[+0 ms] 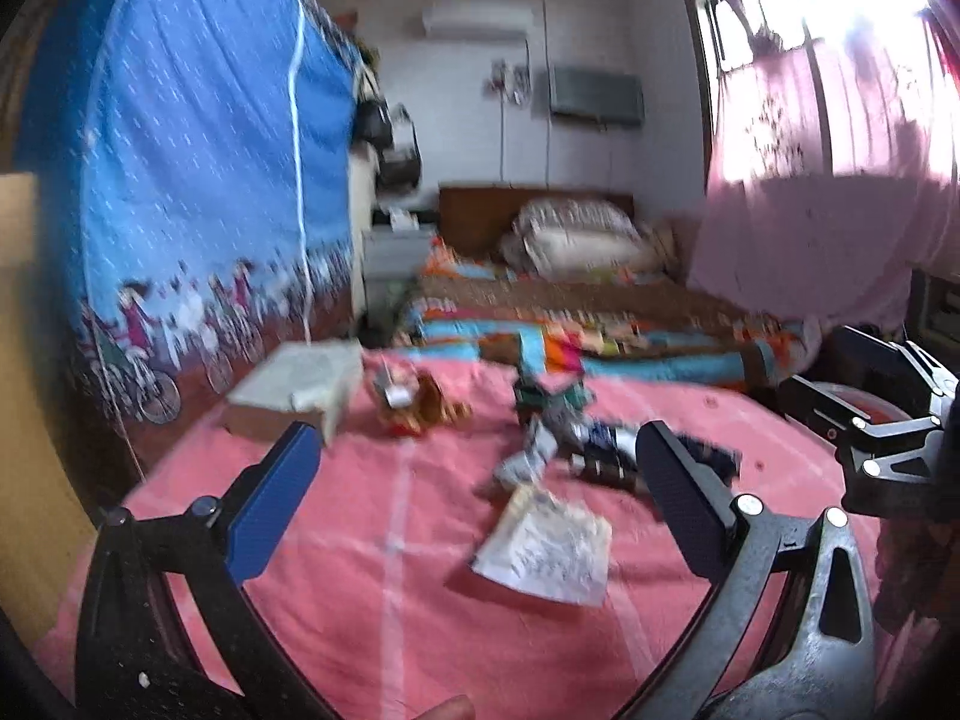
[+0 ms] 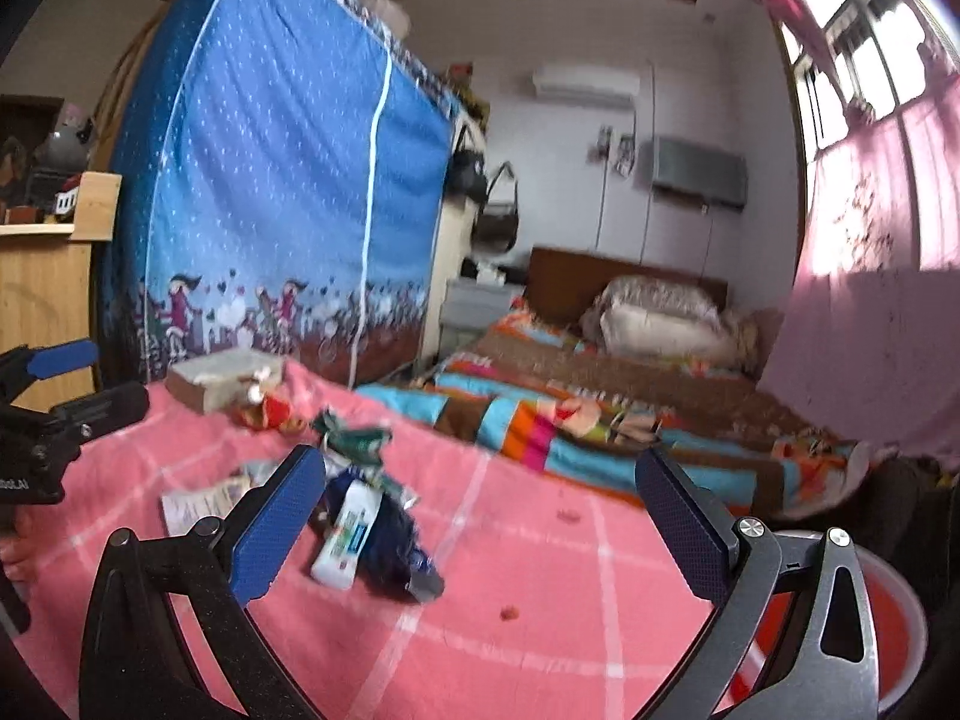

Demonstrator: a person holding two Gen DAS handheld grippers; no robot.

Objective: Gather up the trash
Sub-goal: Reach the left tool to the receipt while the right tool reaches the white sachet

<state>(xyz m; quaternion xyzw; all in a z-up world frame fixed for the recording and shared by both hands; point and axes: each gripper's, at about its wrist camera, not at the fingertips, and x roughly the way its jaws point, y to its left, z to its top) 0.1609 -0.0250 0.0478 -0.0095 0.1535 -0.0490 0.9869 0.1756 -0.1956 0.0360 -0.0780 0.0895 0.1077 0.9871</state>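
Note:
Trash lies scattered on a pink bedsheet. A white crumpled paper rests just ahead of my left gripper, which is open and holds nothing. Beyond it are a dark blue and white wrapper, a green wrapper and a red-orange wrapper. My right gripper is open and empty above the sheet. A white packet on a dark blue wrapper lies beside its left finger. The green wrapper and red wrapper are farther back.
A grey box sits at the sheet's far left corner. A red bin with a white rim stands at the lower right. A blue fabric wardrobe rises on the left, a bed with a striped blanket behind. Small crumbs dot the sheet.

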